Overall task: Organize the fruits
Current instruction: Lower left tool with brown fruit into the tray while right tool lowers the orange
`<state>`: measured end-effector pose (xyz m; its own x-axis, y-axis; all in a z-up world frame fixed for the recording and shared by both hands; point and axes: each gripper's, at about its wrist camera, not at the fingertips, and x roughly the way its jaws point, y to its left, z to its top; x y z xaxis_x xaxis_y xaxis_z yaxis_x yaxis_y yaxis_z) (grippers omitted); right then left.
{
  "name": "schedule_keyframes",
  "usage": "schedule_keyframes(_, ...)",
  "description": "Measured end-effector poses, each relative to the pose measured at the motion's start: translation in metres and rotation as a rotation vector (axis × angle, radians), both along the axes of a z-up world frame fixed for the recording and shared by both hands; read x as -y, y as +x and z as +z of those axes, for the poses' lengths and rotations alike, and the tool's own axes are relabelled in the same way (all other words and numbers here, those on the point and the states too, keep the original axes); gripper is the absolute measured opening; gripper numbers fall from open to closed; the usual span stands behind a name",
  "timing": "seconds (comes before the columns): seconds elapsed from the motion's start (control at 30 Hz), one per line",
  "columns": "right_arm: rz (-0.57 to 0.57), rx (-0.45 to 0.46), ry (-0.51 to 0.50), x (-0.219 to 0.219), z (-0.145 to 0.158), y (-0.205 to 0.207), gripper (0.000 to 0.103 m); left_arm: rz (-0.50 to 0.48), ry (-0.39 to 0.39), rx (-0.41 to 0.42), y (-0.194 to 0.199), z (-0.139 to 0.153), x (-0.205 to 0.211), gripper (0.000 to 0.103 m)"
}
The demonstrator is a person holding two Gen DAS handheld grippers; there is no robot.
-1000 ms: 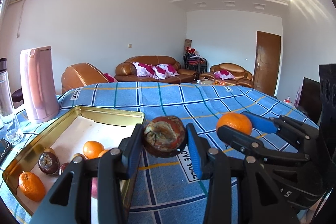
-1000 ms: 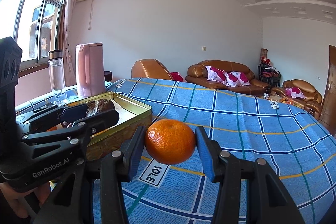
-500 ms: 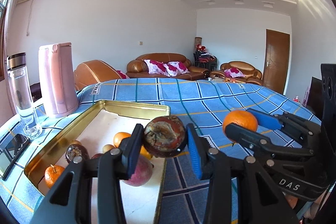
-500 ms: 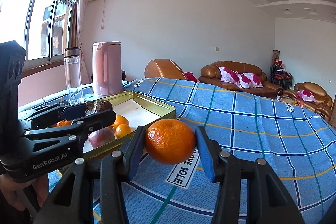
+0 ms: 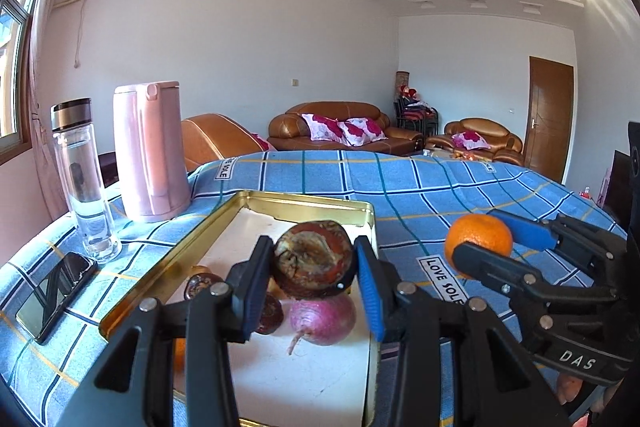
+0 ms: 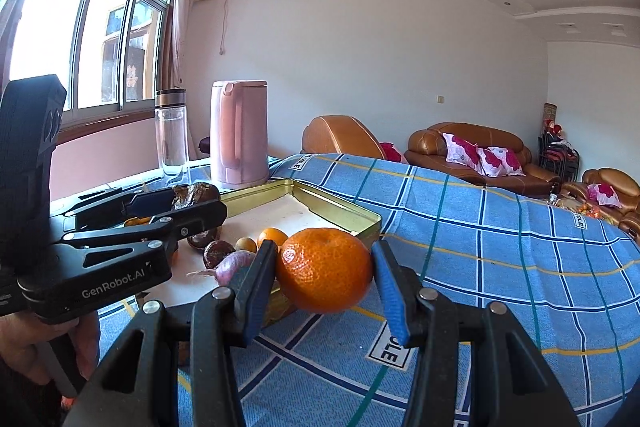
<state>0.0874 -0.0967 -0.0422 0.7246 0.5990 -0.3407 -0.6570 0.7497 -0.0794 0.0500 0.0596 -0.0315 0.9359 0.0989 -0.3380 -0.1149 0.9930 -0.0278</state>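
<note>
Orange mandarin [image 6: 324, 269] pinched between right jaws, above tablecloth [image 6: 500, 259]

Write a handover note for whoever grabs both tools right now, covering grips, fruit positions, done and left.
Left tool: shut on a wrinkled brown passion fruit, held above the gold tray.
Right tool: shut on a mandarin, over the blue checked cloth just beside the tray's corner.
Done: the tray holds a purple onion-like bulb, dark passion fruits and small oranges.
Left: set both held fruits in the tray and release. No loose fruit is visible on the cloth.
</note>
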Motion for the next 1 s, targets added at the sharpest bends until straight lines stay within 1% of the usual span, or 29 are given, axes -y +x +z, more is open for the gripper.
schedule_keyframes(0.13, 0.031, 0.004, -0.009, -0.011, 0.002, -0.004, 0.050, 0.026, 0.008, 0.000, -0.004, 0.001, -0.008, 0.043)
schedule_keyframes(0.43, 0.099, 0.010, -0.032, -0.041, 0.001, -0.013, 0.051, 0.074, -0.003, -0.027, -0.006, -0.005, -0.032, 0.043)
schedule_keyframes(0.7, 0.133, -0.007, -0.038, -0.057, -0.001, -0.012, 0.051, 0.113, -0.004, -0.041, -0.008, -0.007, -0.049, 0.043)
schedule_keyframes(0.83, 0.149, -0.007, -0.045, -0.065, -0.001, -0.015, 0.051, 0.129, 0.002, -0.061, -0.008, -0.010, -0.056, 0.043)
schedule_keyframes(1.0, 0.167, -0.009, -0.060, -0.075, -0.004, -0.018, 0.051, 0.136, -0.004, -0.071, -0.009, -0.014, -0.062, 0.043)
